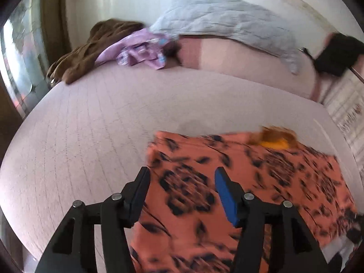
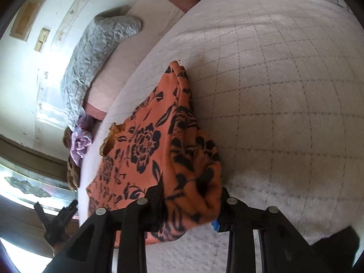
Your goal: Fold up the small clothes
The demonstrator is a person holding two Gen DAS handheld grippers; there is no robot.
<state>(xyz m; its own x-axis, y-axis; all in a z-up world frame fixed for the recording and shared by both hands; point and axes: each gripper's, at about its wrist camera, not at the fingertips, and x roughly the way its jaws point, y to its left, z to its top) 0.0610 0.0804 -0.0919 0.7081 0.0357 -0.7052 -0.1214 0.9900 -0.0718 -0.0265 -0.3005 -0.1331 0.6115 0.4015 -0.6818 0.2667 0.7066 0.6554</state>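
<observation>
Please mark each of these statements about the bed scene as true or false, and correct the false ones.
1. The orange garment with black flower print lies on a pale pink quilted bedcover. True.
2. The left gripper is closed tightly on the garment. False: its jaws stand apart above the cloth, nothing between the pads.
3. A bunched fold of the orange garment sits between the jaws of the right gripper. True.
4. The crumpled grey quilted blanket covers the orange garment. False: it lies far off, by the wall.
5. A lilac cloth lies beside a brown cloth. True.
</observation>
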